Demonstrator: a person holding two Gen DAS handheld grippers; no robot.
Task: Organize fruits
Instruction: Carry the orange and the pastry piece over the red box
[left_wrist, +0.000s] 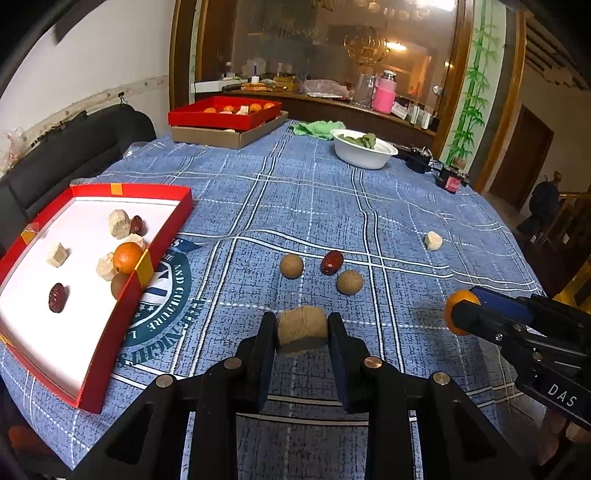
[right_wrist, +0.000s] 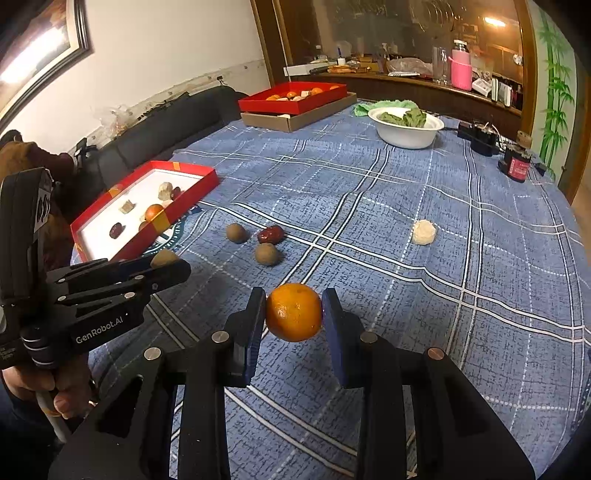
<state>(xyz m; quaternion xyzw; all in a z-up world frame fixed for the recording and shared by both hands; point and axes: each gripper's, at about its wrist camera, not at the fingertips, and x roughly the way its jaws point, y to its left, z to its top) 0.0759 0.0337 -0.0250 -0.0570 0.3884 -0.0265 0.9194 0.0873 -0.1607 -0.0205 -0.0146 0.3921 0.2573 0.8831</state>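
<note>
Left claw (left_wrist: 302, 328) pinches a tan longan (left_wrist: 302, 325); right claw (right_wrist: 293, 314) pinches a mandarin orange (right_wrist: 293, 312), both above the surface (right_wrist: 406, 295).

The left gripper (left_wrist: 302, 326) grips a tan fruit (left_wrist: 301, 325) above the blue checked cloth (left_wrist: 388, 206). At right, the right gripper (left_wrist: 456, 312) clamps an orange (left_wrist: 452, 301). On the cloth lie two brown balls (left_wrist: 291, 265) (left_wrist: 349, 282), a red date (left_wrist: 331, 262) between them, and a pale chunk (left_wrist: 433, 240) farther right. The red tray (left_wrist: 122, 306) at left holds mixed fruit. A white bowl (left_wrist: 364, 152) stands far back.
</note>
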